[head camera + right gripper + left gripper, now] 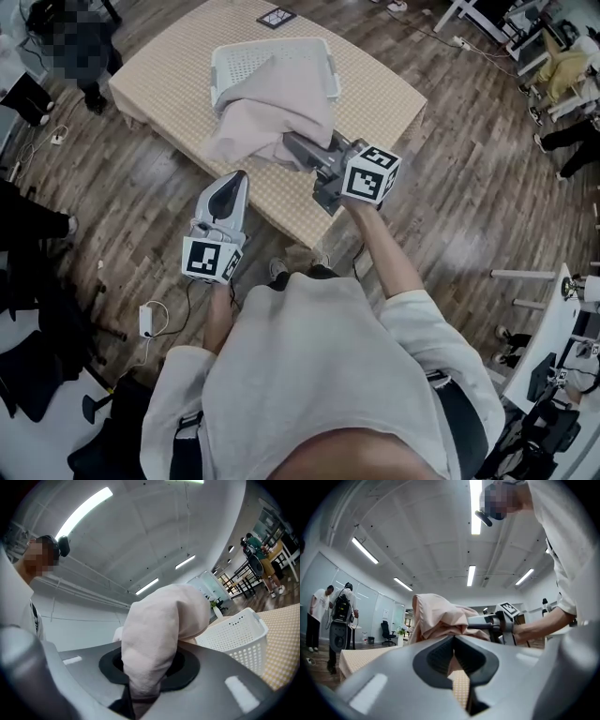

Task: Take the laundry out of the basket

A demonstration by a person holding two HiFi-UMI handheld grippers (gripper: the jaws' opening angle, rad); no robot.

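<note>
A white perforated laundry basket [234,54] stands on a low beige table [375,94]. A pale pink cloth [272,108] spills out of it toward the table's near edge. My right gripper [289,146] is shut on the cloth's near end; in the right gripper view the cloth [159,620] bulges up between the jaws of that gripper [150,667], with the basket [239,634] behind. My left gripper [238,178] hovers off the table's near edge, left of the cloth, shut and holding nothing. The left gripper view shows its own gripper [453,641], the cloth [436,613] and the right gripper [476,625] ahead.
A black-and-white marker card [277,17] lies at the table's far edge. A person [80,47] stands beyond the table's far-left corner. A white power adapter [150,319] with a cable lies on the wood floor at left. White desks [544,328] stand at right.
</note>
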